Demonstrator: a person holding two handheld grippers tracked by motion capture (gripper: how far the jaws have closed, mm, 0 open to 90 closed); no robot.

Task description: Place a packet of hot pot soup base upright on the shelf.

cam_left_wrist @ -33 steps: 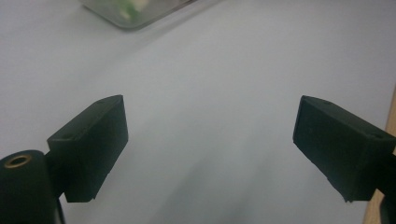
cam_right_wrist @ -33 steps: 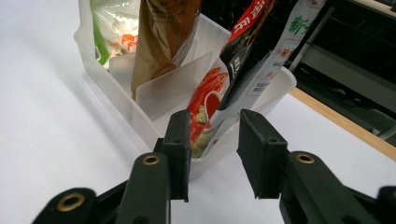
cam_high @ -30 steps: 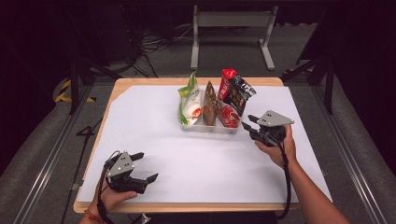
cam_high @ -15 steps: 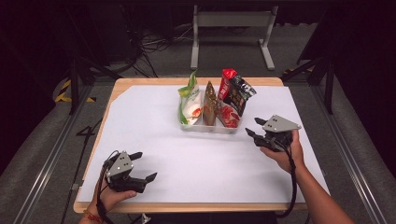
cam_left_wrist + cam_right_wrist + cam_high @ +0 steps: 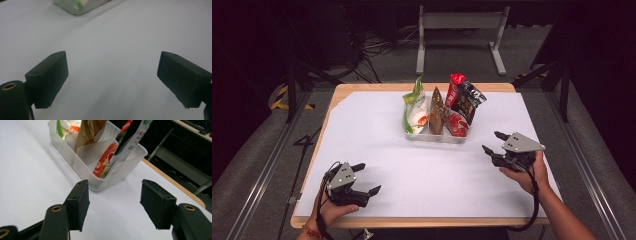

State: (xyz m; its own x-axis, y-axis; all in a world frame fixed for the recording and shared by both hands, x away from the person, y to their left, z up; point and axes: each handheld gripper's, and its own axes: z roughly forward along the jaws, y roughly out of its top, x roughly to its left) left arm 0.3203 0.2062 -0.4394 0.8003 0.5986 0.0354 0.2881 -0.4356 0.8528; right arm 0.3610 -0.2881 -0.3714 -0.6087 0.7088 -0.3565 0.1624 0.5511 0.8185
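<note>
A lab: dark curtained surround, cables on floor, metal stand.

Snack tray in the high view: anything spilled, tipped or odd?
Nothing spilled. The clear tray sits flat on the white table cover with its snack packets upright inside. The black packet leans right over the rim. Both hand-held grippers are open and hold nothing.

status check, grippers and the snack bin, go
Right gripper empty, jaws just been opening, beside the bin. Left gripper open, empty, near table edge. Snack packets upright in bin. Nothing in the way.
</note>
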